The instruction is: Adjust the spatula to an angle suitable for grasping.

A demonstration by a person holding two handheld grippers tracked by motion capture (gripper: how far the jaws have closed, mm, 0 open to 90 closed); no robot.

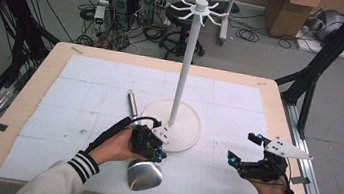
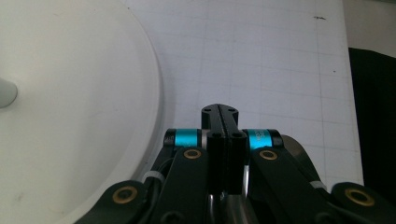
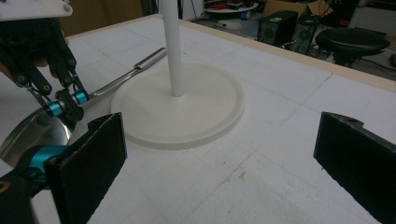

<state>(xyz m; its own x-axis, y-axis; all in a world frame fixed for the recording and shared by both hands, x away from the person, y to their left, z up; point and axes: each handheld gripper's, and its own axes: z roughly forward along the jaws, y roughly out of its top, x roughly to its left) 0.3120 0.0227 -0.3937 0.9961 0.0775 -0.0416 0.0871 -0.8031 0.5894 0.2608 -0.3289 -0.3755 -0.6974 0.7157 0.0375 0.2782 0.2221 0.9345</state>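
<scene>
A steel ladle [image 1: 144, 175] lies on the white mat, bowl toward the front edge and handle [image 1: 132, 103] pointing away. My left gripper [image 1: 159, 155] is shut on the ladle's thin neck just behind the bowl. In the left gripper view the jaws [image 2: 219, 112] press together, with the bowl's rim [image 2: 293, 143] showing behind them. The right gripper view shows that left gripper [image 3: 70, 106] over the ladle [image 3: 32, 133]. My right gripper [image 1: 243, 147] is open at the right, nothing between its pads [image 3: 93, 158]. A white stand [image 1: 183, 73] with hook arms [image 1: 201, 7] rises between them.
The stand's round base [image 1: 186, 129] sits mid-table, right beside the left gripper [image 2: 70, 116] and ahead of the right one [image 3: 187, 107]. A black stool [image 1: 182, 22], computers and cables stand on the floor beyond the table's far edge.
</scene>
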